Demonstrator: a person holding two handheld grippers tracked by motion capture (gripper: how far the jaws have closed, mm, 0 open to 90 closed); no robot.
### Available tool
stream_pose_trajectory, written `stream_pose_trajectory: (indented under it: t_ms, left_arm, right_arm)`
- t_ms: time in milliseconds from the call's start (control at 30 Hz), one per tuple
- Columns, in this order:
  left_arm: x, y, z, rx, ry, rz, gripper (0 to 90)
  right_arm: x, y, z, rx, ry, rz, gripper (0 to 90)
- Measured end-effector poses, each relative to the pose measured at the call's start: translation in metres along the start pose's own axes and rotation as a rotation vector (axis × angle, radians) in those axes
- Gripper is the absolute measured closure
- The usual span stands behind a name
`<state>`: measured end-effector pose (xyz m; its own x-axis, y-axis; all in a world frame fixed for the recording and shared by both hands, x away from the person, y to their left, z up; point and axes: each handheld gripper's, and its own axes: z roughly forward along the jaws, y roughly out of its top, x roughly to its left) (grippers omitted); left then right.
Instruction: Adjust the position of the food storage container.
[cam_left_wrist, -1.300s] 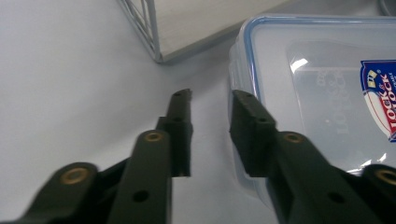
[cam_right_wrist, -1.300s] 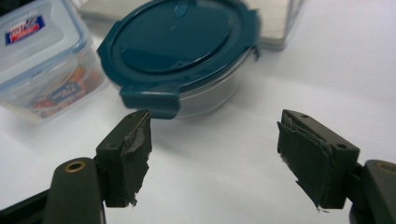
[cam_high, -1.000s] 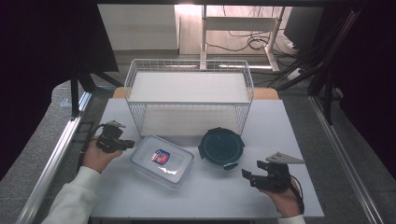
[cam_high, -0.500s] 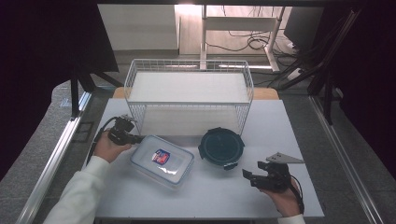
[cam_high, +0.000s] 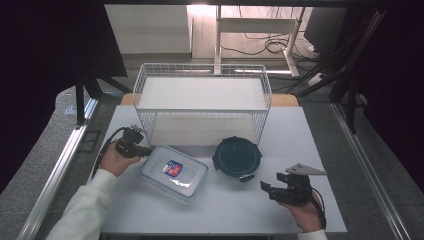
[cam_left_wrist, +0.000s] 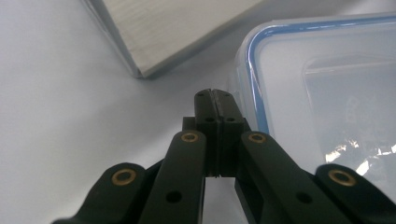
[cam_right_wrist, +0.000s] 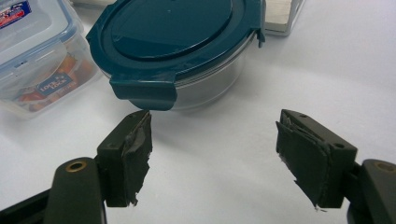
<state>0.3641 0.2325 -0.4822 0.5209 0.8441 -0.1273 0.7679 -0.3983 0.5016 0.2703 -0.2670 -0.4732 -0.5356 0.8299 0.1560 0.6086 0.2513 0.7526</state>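
A clear rectangular container with a blue-rimmed lid (cam_high: 174, 173) lies on the white table, left of centre. My left gripper (cam_high: 148, 151) is shut with nothing between its jaws, its tips right at the container's near-left corner (cam_left_wrist: 247, 100). To the right stands a round glass container with a dark teal clip lid (cam_high: 237, 157). My right gripper (cam_high: 266, 189) rests open on the table just in front of and to the right of the round container (cam_right_wrist: 177, 51), its pads (cam_right_wrist: 135, 154) wide apart and bare.
A white wire basket (cam_high: 202, 102) with a pale board inside stands at the back of the table, just behind both containers. Its board edge (cam_left_wrist: 177, 32) lies close beyond my left gripper. The table's front edge (cam_high: 215, 231) runs just below my hands.
My left hand has moved right and slightly forward, bringing its shut gripper up to the rectangular container's corner. The right gripper has stayed put.
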Motion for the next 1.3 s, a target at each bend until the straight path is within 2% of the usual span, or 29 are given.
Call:
stream_pose_trajectory:
  t_ms: [233, 333, 367, 467, 533, 700, 867, 900, 1067, 1100, 1167, 1233, 1300]
  left_arm:
    - [-0.019, -0.001, 0.001, 0.015, 0.01, 0.068, 90.0]
    - [-0.024, -0.001, 0.0, 0.022, 0.031, 0.102, 90.0]
    - [-0.024, -0.001, -0.002, 0.009, 0.022, 0.097, 90.0]
    - [-0.024, 0.006, -0.013, -0.036, 0.031, 0.1, 90.0]
    - [-0.028, 0.013, -0.019, -0.074, 0.015, 0.117, 90.0]
    - [-0.042, 0.036, -0.017, -0.115, -0.016, 0.127, 90.0]
    - [-0.056, 0.059, 0.004, -0.096, -0.048, 0.124, 90.0]
    - [-0.057, 0.063, 0.008, -0.073, -0.042, 0.144, 90.0]
    - [-0.062, 0.066, 0.024, -0.041, -0.04, 0.15, 90.0]
    - [-0.06, 0.067, 0.026, -0.014, -0.036, 0.185, 90.0]
    - [-0.06, 0.067, 0.031, -0.005, -0.038, 0.179, 90.0]
    - [-0.059, 0.067, 0.032, 0.026, -0.026, 0.204, 90.0]
    - [-0.058, 0.065, 0.033, 0.025, -0.03, 0.198, 90.0]
  right_arm:
    - [-0.002, 0.0, -0.001, -0.004, -0.007, 0.001, 26.9]
    - [-0.002, 0.0, -0.001, -0.002, -0.011, 0.006, 26.9]
    - [-0.002, 0.0, -0.002, -0.003, -0.012, 0.007, 26.9]
    - [-0.002, 0.0, -0.003, -0.006, -0.014, 0.004, 26.9]
    - [-0.002, 0.0, -0.003, -0.009, -0.016, 0.005, 26.9]
    - [-0.002, 0.0, -0.002, -0.005, -0.021, 0.006, 26.8]
    - [0.0, 0.0, -0.001, 0.002, -0.019, 0.003, 26.8]
    - [-0.001, 0.0, -0.001, 0.001, -0.019, 0.001, 26.7]
    - [-0.002, 0.0, -0.004, -0.007, -0.013, 0.007, 26.6]
    - [-0.003, 0.0, -0.004, -0.008, -0.017, 0.01, 26.6]
    - [-0.004, 0.0, -0.005, -0.021, -0.032, 0.009, 26.7]
    - [-0.005, 0.0, -0.005, -0.021, -0.031, 0.012, 26.6]
    - [-0.005, 0.0, -0.005, -0.018, -0.032, 0.01, 26.6]
